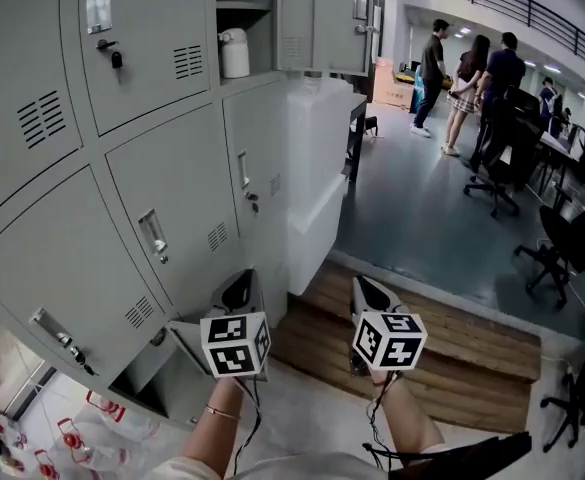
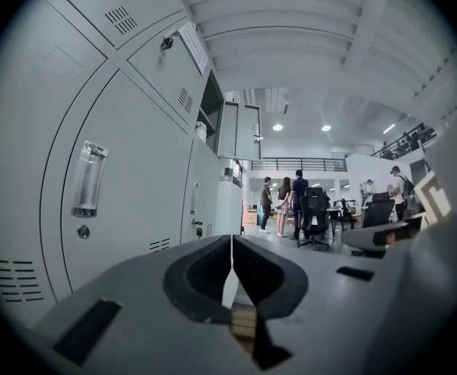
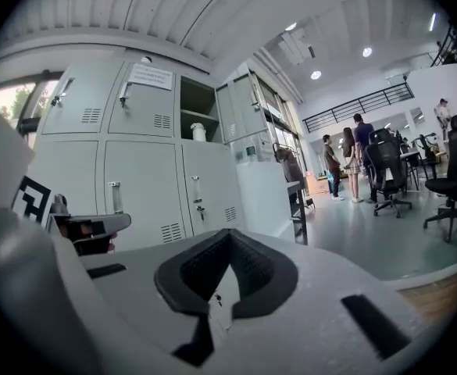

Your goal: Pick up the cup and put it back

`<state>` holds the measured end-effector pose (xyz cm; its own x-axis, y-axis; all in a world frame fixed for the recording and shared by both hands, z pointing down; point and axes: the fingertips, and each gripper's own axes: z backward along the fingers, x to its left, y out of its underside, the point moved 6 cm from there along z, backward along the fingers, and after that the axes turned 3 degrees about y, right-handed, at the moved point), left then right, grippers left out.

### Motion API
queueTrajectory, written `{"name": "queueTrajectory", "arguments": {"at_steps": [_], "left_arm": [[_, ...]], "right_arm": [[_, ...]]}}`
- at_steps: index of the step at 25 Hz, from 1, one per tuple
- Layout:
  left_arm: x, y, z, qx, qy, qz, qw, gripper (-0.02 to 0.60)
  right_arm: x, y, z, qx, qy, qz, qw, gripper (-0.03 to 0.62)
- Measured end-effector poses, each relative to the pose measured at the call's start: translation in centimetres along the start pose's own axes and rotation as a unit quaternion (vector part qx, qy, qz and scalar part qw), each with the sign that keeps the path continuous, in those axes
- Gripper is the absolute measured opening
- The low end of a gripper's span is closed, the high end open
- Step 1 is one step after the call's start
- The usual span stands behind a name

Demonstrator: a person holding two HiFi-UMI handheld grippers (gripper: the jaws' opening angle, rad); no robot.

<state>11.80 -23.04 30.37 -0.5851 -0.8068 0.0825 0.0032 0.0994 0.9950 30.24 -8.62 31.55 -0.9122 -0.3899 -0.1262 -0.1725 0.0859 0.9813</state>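
Both grippers, left (image 1: 238, 286) and right (image 1: 373, 292), are hanging low with jaws pressed together, empty, since the cup (image 1: 235, 53) (white, apparently lidded) is sitting well above them in the open locker (image 1: 258, 28).

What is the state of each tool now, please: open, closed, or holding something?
Left tool: closed, nothing between its jaws.
Right tool: closed, nothing between its jaws.
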Motion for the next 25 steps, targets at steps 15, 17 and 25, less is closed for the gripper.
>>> {"name": "queueTrajectory", "arguments": {"at_steps": [15, 17, 25], "left_arm": [[3.9, 0.4, -8.6, 0.008, -0.163, 0.018, 0.9864, 0.011], [3.9, 0.0, -9.3, 0.006, -0.188, 0.020, 0.9820, 0.011], [4.6, -1.4, -10.1, -0.010, -0.273, 0.021, 0.9617, 0.011]], "right_arm": [[-1.0, -2.6, -17.5, 0.030, -0.164, 0.022, 0.986, -0.008], [-1.2, -3.4, -19.5, 0.033, -0.186, 0.024, 0.982, -0.008], [-0.2, -4.6, -24.2, 0.040, -0.264, 0.037, 0.963, -0.008]]}}
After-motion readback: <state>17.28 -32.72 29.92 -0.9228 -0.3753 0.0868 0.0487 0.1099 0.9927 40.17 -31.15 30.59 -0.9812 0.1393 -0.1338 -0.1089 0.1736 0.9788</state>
